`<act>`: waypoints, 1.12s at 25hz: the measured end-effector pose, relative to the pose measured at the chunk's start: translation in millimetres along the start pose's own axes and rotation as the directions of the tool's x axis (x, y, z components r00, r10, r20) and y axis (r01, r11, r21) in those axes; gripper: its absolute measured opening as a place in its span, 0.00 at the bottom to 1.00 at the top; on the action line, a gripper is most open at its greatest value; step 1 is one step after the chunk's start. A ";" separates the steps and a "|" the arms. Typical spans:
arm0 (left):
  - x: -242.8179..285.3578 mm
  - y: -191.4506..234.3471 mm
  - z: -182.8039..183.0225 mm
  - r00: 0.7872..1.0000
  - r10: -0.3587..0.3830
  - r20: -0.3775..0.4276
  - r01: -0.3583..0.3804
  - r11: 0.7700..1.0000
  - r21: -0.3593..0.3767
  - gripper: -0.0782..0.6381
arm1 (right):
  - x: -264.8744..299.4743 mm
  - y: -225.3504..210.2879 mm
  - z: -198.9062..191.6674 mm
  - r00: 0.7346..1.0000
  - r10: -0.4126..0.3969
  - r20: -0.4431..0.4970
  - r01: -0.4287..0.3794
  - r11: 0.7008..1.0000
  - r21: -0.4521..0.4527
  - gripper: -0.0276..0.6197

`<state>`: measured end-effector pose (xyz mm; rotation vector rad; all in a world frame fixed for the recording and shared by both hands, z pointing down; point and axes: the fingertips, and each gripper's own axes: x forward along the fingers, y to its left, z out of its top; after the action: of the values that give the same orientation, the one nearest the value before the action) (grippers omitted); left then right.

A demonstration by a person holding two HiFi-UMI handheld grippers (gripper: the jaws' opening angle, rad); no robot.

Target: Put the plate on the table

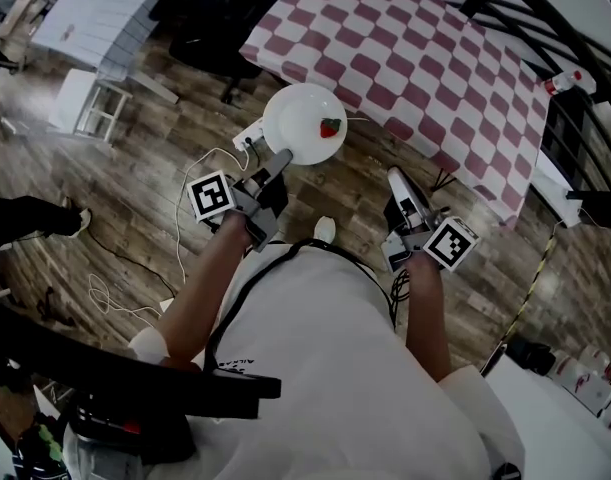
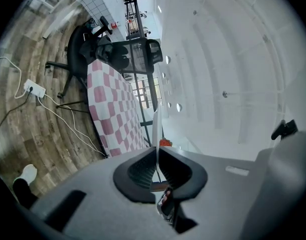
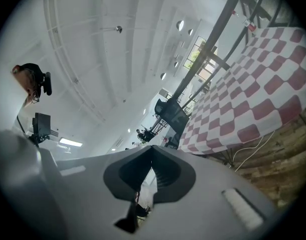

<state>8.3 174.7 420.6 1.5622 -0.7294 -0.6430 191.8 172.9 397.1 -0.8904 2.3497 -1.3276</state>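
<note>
A white plate (image 1: 303, 120) with a small red strawberry-like piece (image 1: 330, 127) on it hangs over the wooden floor, just off the near-left edge of the table with the red-and-white checked cloth (image 1: 415, 63). My left gripper (image 1: 281, 158) is shut on the plate's near rim. In the left gripper view the plate (image 2: 156, 126) shows edge-on between the jaws of the left gripper (image 2: 157, 151), with the red piece (image 2: 165, 143) beside it. My right gripper (image 1: 397, 181) points toward the table (image 3: 258, 89), and in its own view the right gripper (image 3: 151, 153) is shut with nothing in it.
A white power strip (image 1: 247, 140) and its cables lie on the floor under the plate. A black office chair (image 1: 225, 28) stands left of the table. A white bench (image 1: 95, 108) is at far left. Black railings (image 1: 545, 28) run along the table's far right side.
</note>
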 end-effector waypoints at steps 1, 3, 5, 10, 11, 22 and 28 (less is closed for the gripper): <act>3.9 0.4 0.2 1.000 0.002 0.001 -0.002 1.000 0.002 0.14 | 0.5 -2.4 3.6 1.000 0.007 -0.001 -0.007 1.000 0.001 0.05; 11.4 1.6 0.7 1.000 0.006 0.003 -0.006 1.000 0.006 0.14 | 1.5 -6.7 9.9 1.000 0.017 -0.001 -0.017 1.000 0.004 0.05; 18.2 1.4 0.7 1.000 0.006 0.005 -0.006 1.000 0.005 0.14 | 1.7 -11.1 15.1 1.000 0.014 -0.002 -0.014 1.000 0.004 0.05; 32.5 0.0 -0.8 1.000 0.007 0.006 -0.007 1.000 -0.001 0.14 | 0.2 -21.1 25.7 1.000 0.010 -0.006 -0.009 1.000 0.008 0.05; 34.8 0.6 -0.9 1.000 0.009 0.005 -0.009 1.000 0.002 0.14 | -0.4 -22.9 28.1 1.000 0.003 -0.005 -0.003 1.000 0.008 0.05; 52.8 0.1 -7.8 1.000 0.009 0.001 -0.009 1.000 0.004 0.14 | -8.6 -40.7 38.8 1.000 -0.017 -0.011 0.017 1.000 0.008 0.05; 53.1 5.7 -8.3 1.000 0.015 -0.010 -0.015 1.000 -0.004 0.14 | -5.9 -40.5 39.1 1.000 0.010 0.006 -0.010 1.000 0.029 0.05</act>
<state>48.4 139.2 427.5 1.5536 -0.7315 -0.6246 232.0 135.3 410.5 -0.8717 2.3213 -1.3503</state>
